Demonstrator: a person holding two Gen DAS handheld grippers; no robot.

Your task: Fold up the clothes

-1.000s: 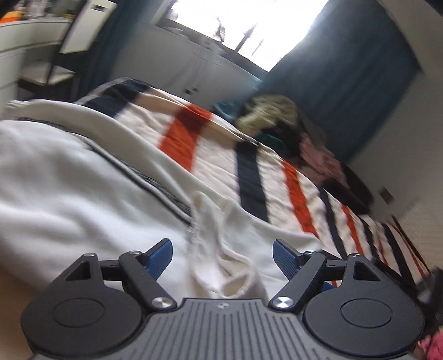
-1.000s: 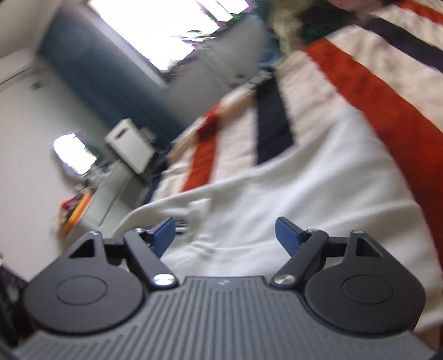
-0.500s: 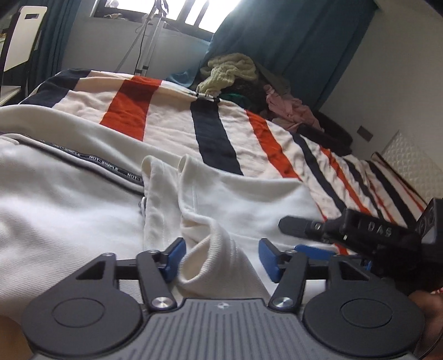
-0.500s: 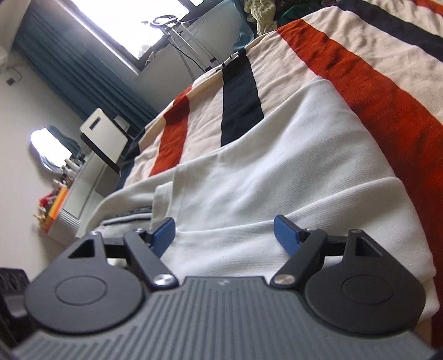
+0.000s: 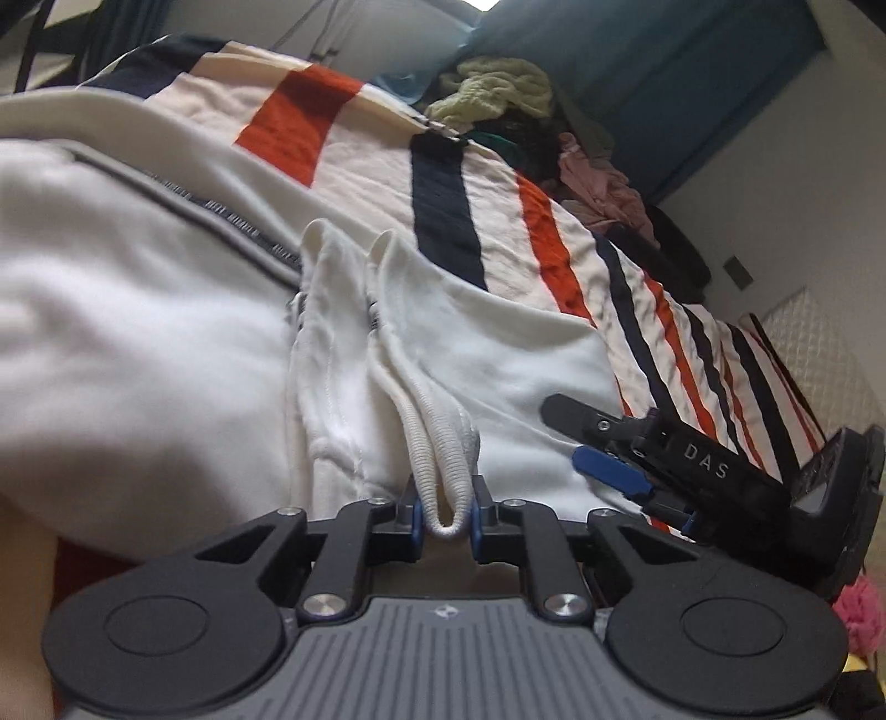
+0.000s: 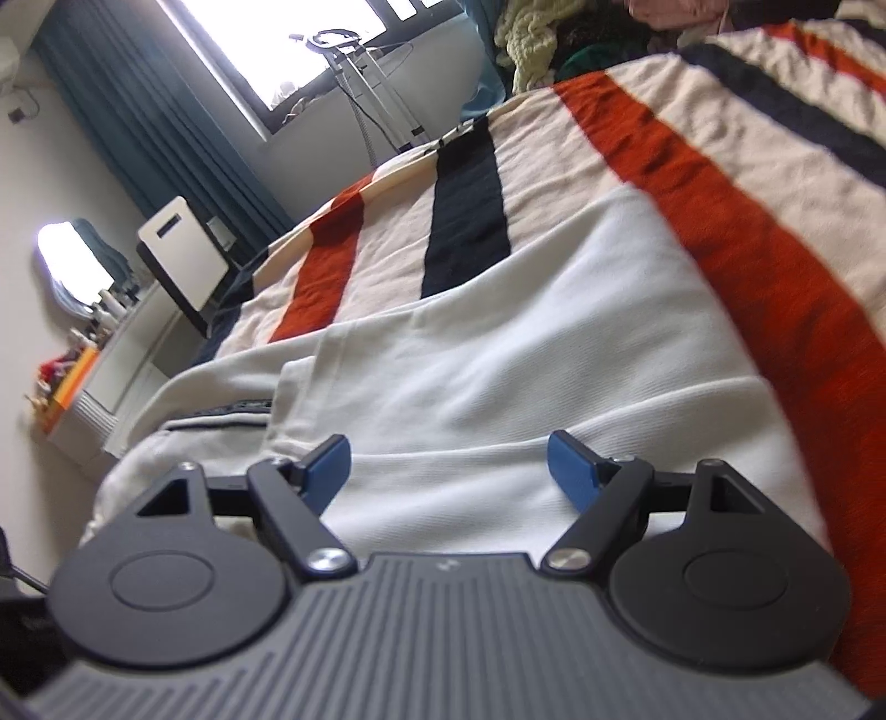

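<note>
A white zip jacket (image 5: 138, 310) lies spread on a striped bed cover (image 5: 459, 221). My left gripper (image 5: 446, 512) is shut on the jacket's ribbed hem (image 5: 443, 471), pinched into a fold between the blue pads. My right gripper (image 6: 449, 471) is open, low over the jacket's white cloth (image 6: 498, 360), with nothing between its pads. The right gripper also shows in the left wrist view (image 5: 609, 448), open, resting on the jacket at the right.
A heap of loose clothes (image 5: 520, 105) lies at the far end of the bed, also in the right wrist view (image 6: 531, 39). A white desk (image 6: 111, 376) and chair (image 6: 183, 260) stand left. A metal stand (image 6: 382, 99) is under the window.
My left gripper has closed on the jacket's ribbed hem, which it only straddled before. My right gripper has stayed open and edged a little closer over the cloth.
</note>
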